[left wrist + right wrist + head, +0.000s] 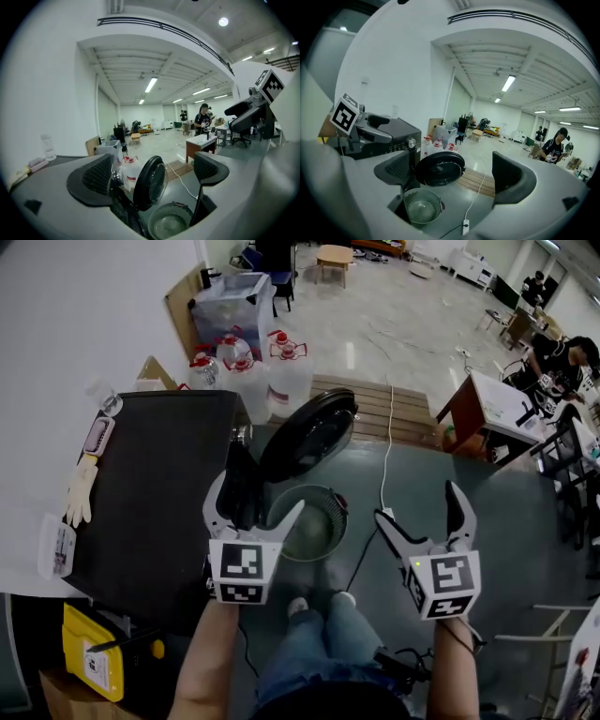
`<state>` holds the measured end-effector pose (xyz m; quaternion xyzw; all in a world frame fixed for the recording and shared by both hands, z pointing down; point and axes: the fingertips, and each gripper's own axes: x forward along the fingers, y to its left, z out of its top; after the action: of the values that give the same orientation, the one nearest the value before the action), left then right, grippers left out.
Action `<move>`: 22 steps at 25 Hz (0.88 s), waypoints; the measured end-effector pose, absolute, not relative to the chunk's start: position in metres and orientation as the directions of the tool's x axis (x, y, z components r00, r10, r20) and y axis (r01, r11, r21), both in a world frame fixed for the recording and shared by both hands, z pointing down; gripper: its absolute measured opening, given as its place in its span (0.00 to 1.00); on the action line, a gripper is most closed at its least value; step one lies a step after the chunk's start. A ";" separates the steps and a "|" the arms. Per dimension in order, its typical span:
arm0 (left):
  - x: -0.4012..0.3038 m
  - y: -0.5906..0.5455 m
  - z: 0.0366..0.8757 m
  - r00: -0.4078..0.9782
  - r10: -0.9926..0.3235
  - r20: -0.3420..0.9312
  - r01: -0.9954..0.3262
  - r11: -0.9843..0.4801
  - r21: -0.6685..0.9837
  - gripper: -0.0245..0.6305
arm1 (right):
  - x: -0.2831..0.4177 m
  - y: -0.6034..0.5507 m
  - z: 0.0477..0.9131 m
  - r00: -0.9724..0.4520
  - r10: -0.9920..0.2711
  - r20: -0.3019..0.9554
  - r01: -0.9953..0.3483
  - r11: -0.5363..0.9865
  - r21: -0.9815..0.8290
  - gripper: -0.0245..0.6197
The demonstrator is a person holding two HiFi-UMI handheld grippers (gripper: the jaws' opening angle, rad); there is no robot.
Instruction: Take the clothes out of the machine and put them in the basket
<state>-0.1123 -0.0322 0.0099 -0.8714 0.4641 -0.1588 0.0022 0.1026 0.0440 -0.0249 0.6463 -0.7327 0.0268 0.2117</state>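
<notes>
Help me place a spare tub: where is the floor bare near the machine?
The grey floor right of the white cable, up to the brown desk, is bare. A narrow strip lies between the round mesh basket and that cable. Crowded: the clear red-capped water jugs behind the open round black door.

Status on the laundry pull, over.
Open, empty: left claw, right claw. Open machine door; basket beneath, looks empty. Beside basket a cable, no obstruction.
</notes>
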 end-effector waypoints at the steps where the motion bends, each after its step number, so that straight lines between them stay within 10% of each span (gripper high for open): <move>1: -0.112 -0.033 0.015 0.511 -0.811 0.285 -0.817 -0.561 -0.133 0.88 | 0.105 0.041 -0.021 -0.082 -0.934 0.348 -0.963 0.164 0.214 0.90; 22: -0.056 -0.073 0.124 0.300 -0.827 0.476 -0.913 -0.393 -0.107 0.88 | 0.180 -0.036 0.116 -0.272 -0.832 0.484 -0.956 0.292 -0.037 0.89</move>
<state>-0.0565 -0.0726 0.1241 -0.8010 0.5431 -0.2343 -0.0922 0.1801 -0.0358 0.1155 0.5724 -0.7807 0.1631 0.1903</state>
